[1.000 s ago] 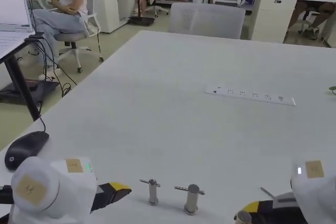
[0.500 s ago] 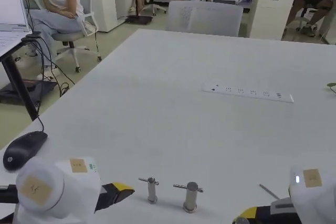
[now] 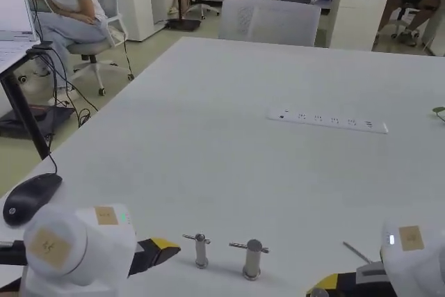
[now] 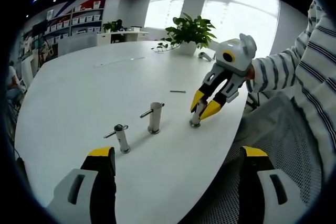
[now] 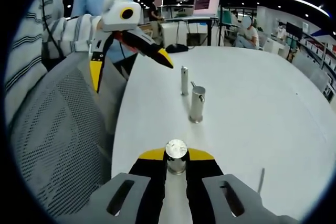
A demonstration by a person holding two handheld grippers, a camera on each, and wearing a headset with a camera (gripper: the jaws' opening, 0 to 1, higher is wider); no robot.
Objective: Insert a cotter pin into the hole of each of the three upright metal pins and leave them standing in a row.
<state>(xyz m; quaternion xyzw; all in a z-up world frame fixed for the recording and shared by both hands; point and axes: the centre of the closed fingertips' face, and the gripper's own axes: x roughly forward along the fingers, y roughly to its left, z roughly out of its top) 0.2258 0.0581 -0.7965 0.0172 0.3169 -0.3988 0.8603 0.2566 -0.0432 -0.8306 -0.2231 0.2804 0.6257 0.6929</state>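
Observation:
Three upright metal pins stand in a row near the table's front edge. The left pin and the middle pin each carry a cotter pin through the hole. My right gripper is shut on the third pin, which stands on the table; in the left gripper view that pin sits between the right gripper's yellow tips. A loose cotter pin lies just right of it. My left gripper hangs wide open, short of the left pin, holding nothing.
A black mouse lies at the table's left edge and a white power strip lies farther back. Grey mesh chairs stand at the table's far end and near side. A person sits at a desk to the far left.
The head camera has tipped slightly, shifting the whole picture. Both grippers and the pins keep their places.

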